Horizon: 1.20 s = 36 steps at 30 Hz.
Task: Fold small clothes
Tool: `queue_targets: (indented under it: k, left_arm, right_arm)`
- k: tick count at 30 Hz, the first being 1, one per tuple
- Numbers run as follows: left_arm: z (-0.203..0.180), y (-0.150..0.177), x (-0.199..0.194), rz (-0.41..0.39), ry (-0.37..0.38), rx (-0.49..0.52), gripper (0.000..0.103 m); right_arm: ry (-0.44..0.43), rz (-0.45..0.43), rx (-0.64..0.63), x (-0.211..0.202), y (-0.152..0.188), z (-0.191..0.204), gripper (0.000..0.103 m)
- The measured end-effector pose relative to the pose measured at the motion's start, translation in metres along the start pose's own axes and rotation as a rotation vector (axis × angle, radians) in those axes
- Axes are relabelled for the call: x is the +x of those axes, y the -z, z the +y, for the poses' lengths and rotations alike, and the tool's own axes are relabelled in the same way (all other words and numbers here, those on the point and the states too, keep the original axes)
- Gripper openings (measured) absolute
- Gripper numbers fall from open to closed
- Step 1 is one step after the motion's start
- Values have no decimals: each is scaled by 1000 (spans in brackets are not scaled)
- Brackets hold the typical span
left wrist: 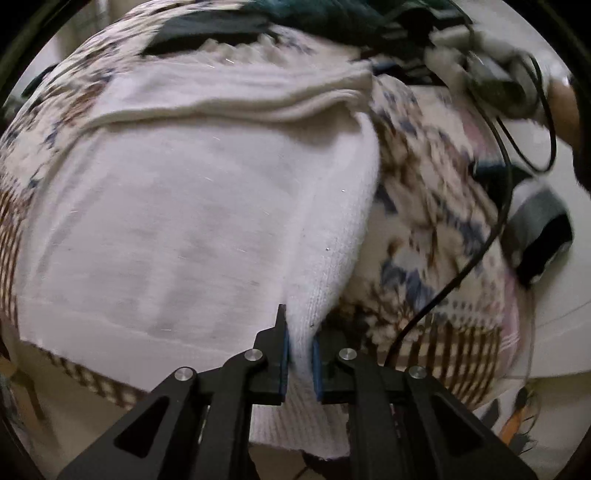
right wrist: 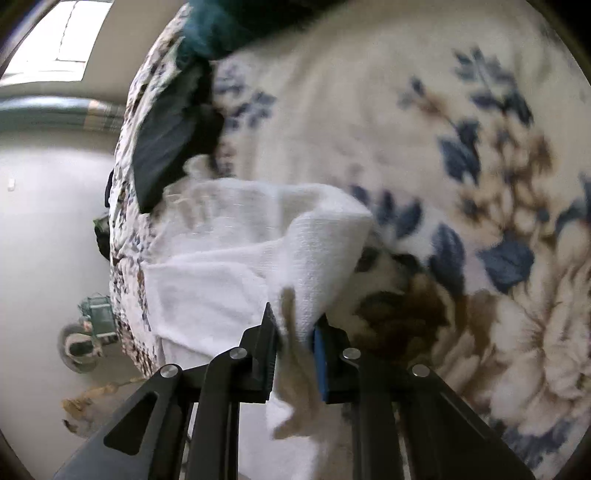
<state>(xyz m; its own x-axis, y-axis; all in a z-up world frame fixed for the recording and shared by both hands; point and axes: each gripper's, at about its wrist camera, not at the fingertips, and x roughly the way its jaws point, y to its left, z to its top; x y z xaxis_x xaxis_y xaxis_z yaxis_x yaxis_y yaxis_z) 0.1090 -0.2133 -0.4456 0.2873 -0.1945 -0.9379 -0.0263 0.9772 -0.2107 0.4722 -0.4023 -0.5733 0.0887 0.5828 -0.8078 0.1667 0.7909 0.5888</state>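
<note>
A white knit garment lies spread on a floral blanket, with a folded ridge across its far side. My left gripper is shut on the garment's near right edge. In the right wrist view the same white garment is partly lifted, and my right gripper is shut on its raised corner. The right gripper also shows in the left wrist view at the far right, blurred.
Dark teal and black clothes lie at the blanket's far end and also show in the right wrist view. A grey and black sock lies at the right. A black cable crosses the blanket. The floor is to the left.
</note>
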Motion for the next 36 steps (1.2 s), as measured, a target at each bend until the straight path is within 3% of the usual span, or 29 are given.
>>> queue_targets:
  k: [5,8,12,17,23,27,29,31,32,34,36]
  left_arm:
    - [74,-18,-50,-55,34,-130,7]
    - [124,-26,-64,-75,43,-209,7]
    - [199,-32,-66,-83,59,-332,7]
    - [288,-28,-52,-56,64,-450,7]
    - [356,-13,-15,4,84,-562,8]
    - [377,-6,9,70,100,-577,11]
    - [390,3,15,112,133,-593,14]
    - [402,9,10,127,173,-630,22]
    - [408,10,6,135,176,-643,23]
    - [422,7,-5,157,145,-663,30]
    - [433,-10,-20,118,142,-673,41]
  right_arm:
    - [80,-13,-99,-9,-5,91,18]
    - [128,8,-173,14,-3,162,18]
    - [191,36,-243,85,-2,257,17]
    - [301,83,-291,196,4,341,17]
    - [484,98,-370,291,24,392,17]
    - [525,107,-348,314,28,397,19]
    - [503,149,-332,320,27,398,28]
    - [419,183,-301,317,25,401,56]
    - [310,204,-276,307,23,402,61]
    - [195,187,-242,280,21,397,64]
    - [129,131,-222,242,22,384,64]
